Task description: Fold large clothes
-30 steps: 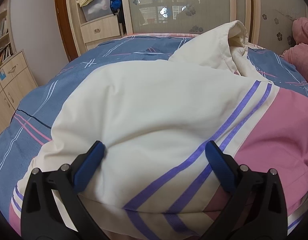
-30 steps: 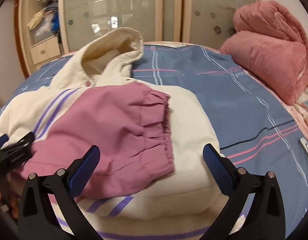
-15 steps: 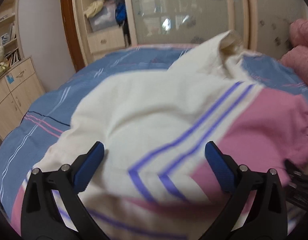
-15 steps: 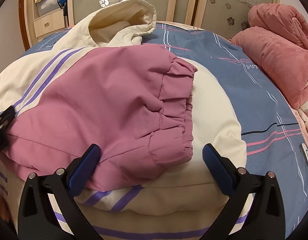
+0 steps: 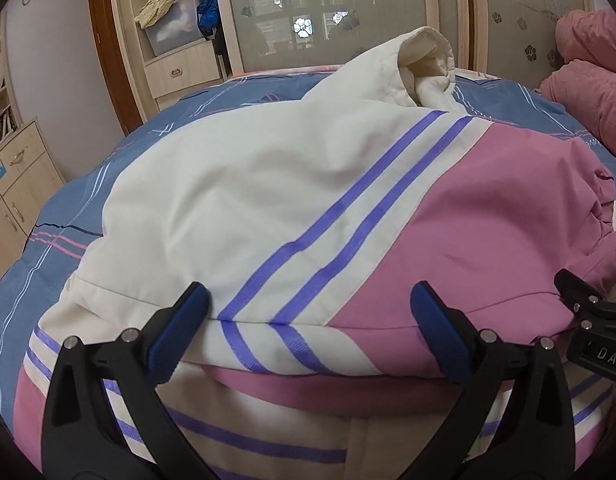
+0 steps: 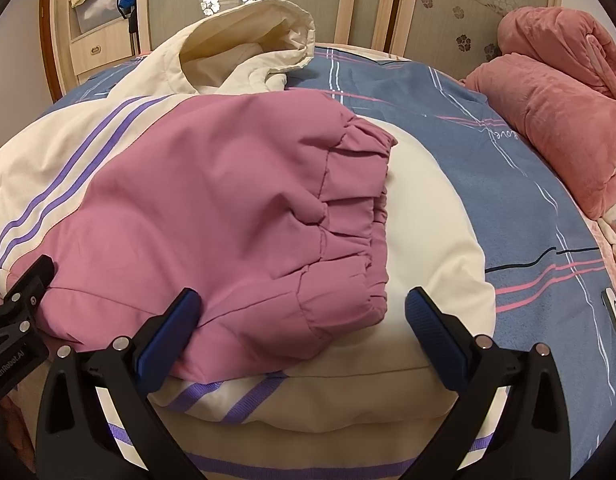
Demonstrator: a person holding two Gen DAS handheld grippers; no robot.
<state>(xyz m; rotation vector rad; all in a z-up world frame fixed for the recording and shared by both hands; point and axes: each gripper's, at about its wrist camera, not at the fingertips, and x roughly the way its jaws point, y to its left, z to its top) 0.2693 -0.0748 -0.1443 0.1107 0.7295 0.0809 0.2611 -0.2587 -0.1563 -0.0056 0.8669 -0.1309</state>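
Padded cream-and-pink jacket [image 5: 291, 200] at frame centre on the bed [image 6: 508, 184], both the left tool [image 5: 308, 332] and right tool [image 6: 301, 330] wide and empty: soft, bulky, probably slippery, best pinched at the near hem.

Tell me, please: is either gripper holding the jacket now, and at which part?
Nothing is held. The left gripper and right gripper both stand open above the jacket, nothing pinched between the pads.

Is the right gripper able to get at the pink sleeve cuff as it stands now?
Probably yes. The right gripper is open, and the pink sleeve cuff lies on top of the jacket just ahead, uncovered.
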